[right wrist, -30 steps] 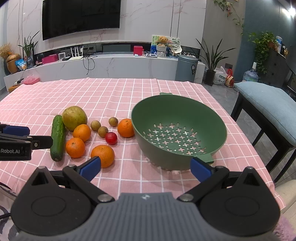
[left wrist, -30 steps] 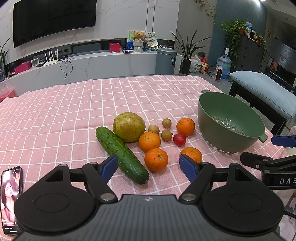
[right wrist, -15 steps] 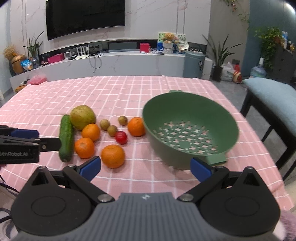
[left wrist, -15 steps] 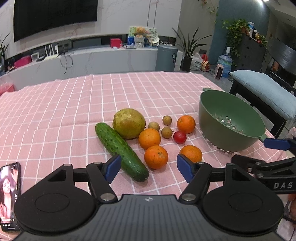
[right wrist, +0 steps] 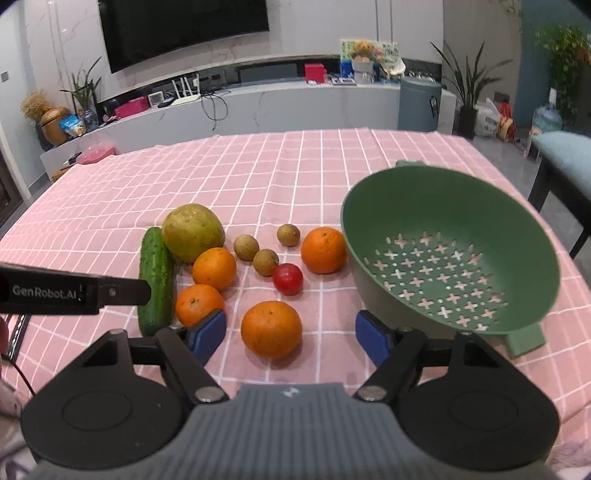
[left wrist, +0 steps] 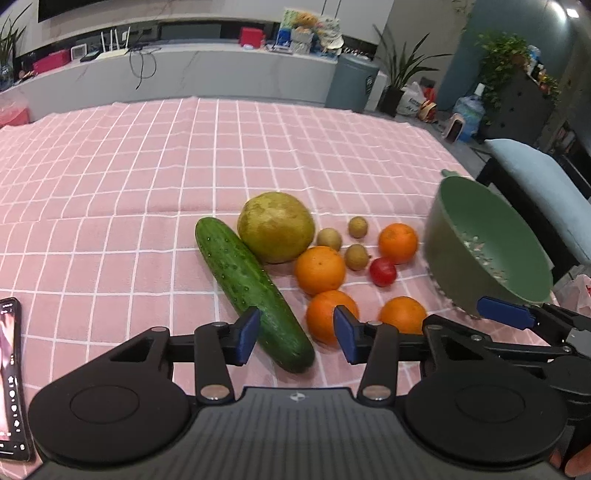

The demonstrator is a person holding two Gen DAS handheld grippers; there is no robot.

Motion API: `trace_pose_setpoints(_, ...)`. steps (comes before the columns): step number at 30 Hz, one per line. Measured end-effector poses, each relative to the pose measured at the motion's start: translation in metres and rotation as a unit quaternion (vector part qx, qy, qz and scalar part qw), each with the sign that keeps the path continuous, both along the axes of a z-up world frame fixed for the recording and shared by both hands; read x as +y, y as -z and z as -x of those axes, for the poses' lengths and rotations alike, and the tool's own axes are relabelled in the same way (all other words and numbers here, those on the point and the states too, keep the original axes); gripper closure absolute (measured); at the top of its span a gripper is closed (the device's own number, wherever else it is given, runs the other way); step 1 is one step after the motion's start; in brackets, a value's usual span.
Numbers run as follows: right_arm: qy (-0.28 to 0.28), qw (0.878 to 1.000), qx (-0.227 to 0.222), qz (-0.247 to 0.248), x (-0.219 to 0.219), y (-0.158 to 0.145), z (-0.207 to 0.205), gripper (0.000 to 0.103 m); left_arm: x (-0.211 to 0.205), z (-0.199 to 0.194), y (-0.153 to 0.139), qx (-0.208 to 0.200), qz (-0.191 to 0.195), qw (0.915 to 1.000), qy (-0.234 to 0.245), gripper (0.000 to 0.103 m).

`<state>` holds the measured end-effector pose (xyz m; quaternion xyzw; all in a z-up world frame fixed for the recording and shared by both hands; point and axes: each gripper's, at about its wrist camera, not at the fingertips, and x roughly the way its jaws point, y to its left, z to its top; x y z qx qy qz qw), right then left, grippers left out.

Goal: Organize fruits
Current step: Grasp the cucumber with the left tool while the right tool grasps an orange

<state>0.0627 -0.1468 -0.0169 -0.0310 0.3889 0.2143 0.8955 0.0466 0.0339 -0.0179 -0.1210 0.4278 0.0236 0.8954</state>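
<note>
On the pink checked tablecloth lie a cucumber (left wrist: 251, 284), a large yellow-green fruit (left wrist: 275, 226), several oranges (left wrist: 319, 269), three small brown fruits (left wrist: 356, 256) and a red tomato (left wrist: 383, 271). A green colander (right wrist: 450, 254) stands empty to their right. My left gripper (left wrist: 295, 339) is open, its fingertips either side of the cucumber's near end and apart from it. My right gripper (right wrist: 291, 338) is open, with the nearest orange (right wrist: 270, 328) just beyond its fingertips. The left gripper's finger (right wrist: 110, 293) shows in the right wrist view, in front of the cucumber (right wrist: 156, 280).
A phone (left wrist: 9, 373) lies at the near left table edge. A blue-cushioned bench (left wrist: 546, 192) stands beyond the table's right edge. A cabinet with a TV (right wrist: 184, 29) is behind.
Both grippers have moved forward and down toward the fruit. The left gripper's fingers have narrowed around the cucumber's end. The right gripper has shifted left, toward the nearest orange.
</note>
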Motion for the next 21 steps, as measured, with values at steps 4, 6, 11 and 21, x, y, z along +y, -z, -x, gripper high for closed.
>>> trace_pose_setpoints(4, 0.009, 1.0, 0.015, -0.011, 0.006, 0.01, -0.012, 0.034, 0.007, -0.009, 0.01, 0.006, 0.015, 0.9998, -0.014, 0.047)
trace_pose_setpoints(6, 0.009, 1.0, 0.02, -0.011, 0.008, 0.016, -0.016, 0.034, 0.011, -0.013, 0.015, 0.011, 0.028, 0.9993, -0.022, 0.047)
trace_pose_setpoints(11, 0.006, 0.999, 0.032, -0.017, 0.012, 0.023, -0.025, 0.034, 0.018, -0.02, 0.021, 0.008, 0.041, 0.998, -0.047, 0.038)
trace_pose_setpoints(21, 0.005, 0.998, 0.057, -0.029, 0.019, 0.039, -0.037, 0.038, 0.034, -0.043, 0.035, 0.032, 0.048, 0.9932, -0.102, 0.038)
